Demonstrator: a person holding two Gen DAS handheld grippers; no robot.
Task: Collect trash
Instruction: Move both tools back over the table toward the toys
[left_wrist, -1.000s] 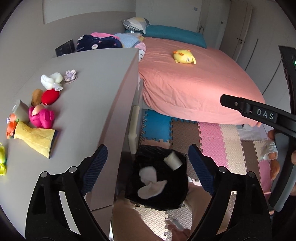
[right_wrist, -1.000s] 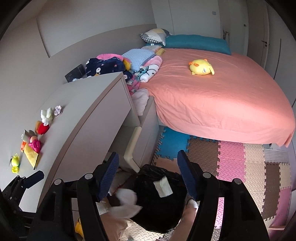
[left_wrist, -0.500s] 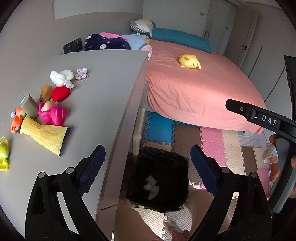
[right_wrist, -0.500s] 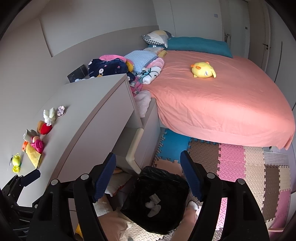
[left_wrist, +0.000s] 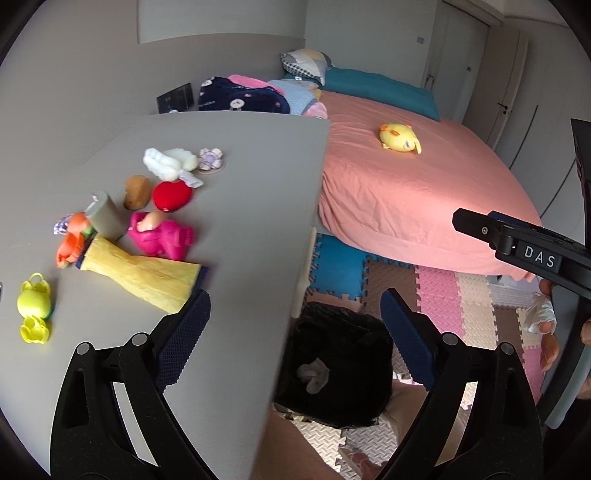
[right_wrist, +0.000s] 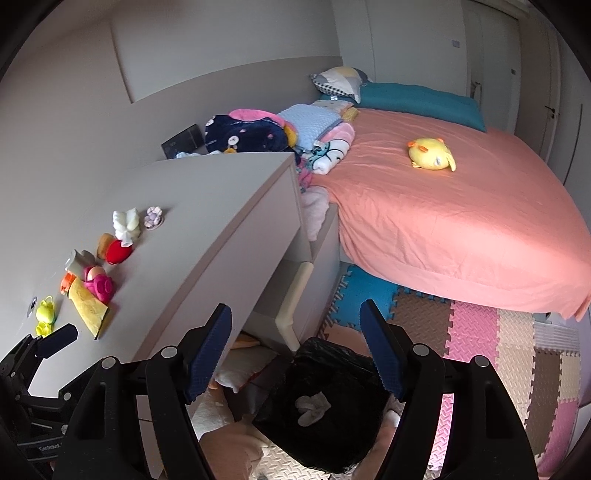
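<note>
A black-lined trash bin (left_wrist: 365, 402) stands on the floor by the desk's edge, with crumpled white tissue (left_wrist: 313, 374) at its bottom. It also shows in the right wrist view (right_wrist: 343, 439), with the tissue (right_wrist: 312, 406) inside. My left gripper (left_wrist: 293, 338) is open and empty, high over the desk edge and the bin. My right gripper (right_wrist: 295, 350) is open and empty above the bin. A yellow wrapper (left_wrist: 144, 273) lies on the grey desk (left_wrist: 258, 177) among small toys.
Toys on the desk: pink figure (left_wrist: 160, 236), red plush (left_wrist: 170, 195), white plush (left_wrist: 166, 162), yellow-green clip (left_wrist: 34, 308), grey cup (left_wrist: 105, 219). A pink bed (left_wrist: 417, 195) with a yellow plush (left_wrist: 399, 137) lies beyond. Foam mats (right_wrist: 480, 339) cover the floor.
The white tissues that were falling at the bin's mouth now lie at its bottom. Both grippers have risen and drawn back; the left one has shifted over the desk.
</note>
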